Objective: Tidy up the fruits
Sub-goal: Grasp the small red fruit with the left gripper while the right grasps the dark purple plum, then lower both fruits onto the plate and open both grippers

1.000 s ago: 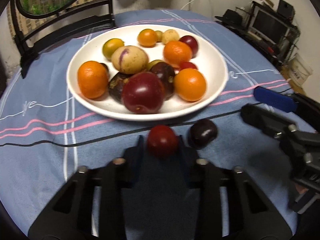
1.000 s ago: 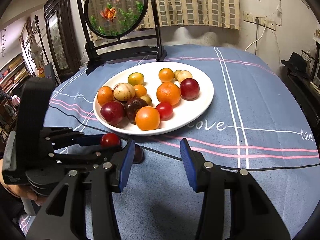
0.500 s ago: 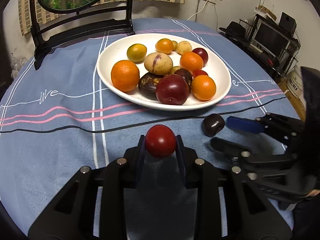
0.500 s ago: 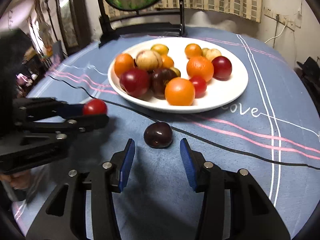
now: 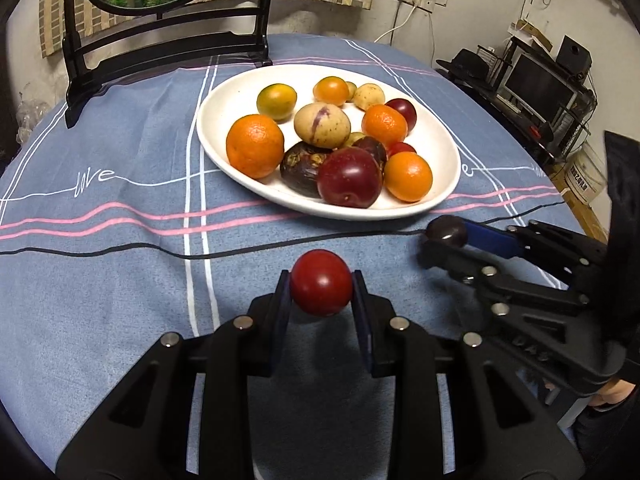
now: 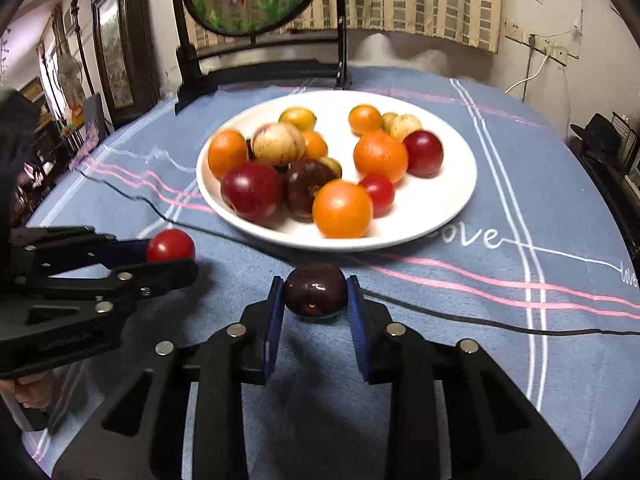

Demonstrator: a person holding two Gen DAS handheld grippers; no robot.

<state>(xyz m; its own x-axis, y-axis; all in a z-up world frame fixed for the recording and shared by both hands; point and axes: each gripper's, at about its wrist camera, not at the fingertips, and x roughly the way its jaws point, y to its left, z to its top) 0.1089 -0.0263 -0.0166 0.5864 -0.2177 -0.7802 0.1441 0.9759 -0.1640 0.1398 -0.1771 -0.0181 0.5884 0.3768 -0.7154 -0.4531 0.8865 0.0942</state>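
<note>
The left gripper (image 5: 321, 294) is clenched on a red fruit (image 5: 321, 288), one pad against each side of it, and carries it above the blue tablecloth (image 5: 100, 280) short of the plate. The right wrist view confirms this from the side: the same red fruit (image 6: 170, 245) sits at the tip of the left gripper (image 6: 172, 258), clear of the cloth. Beyond it, toward the middle, a white plate (image 5: 224, 112) holds a heap of fruit, among them an orange (image 5: 255, 145) at its left, a pale speckled fruit (image 5: 322, 125) behind, a large dark red plum (image 5: 349, 176) at the front and a second orange (image 5: 408, 176) to the right of that. The left wrist view shows this heap sharply; in the right wrist view the plate (image 6: 452, 184) and its contents are blurred. To the right, the right gripper (image 6: 316, 300) grasps a dark purple fruit (image 6: 315, 289) between its blue pads, at or just above the cloth; contact with the cloth cannot be determined. The left wrist view shows only the top of that dark fruit (image 5: 446, 230) at the tip of the right gripper (image 5: 444, 240), just in front of the plate rim. A thin black cable (image 6: 480, 316) crosses the cloth in front of the plate.
</note>
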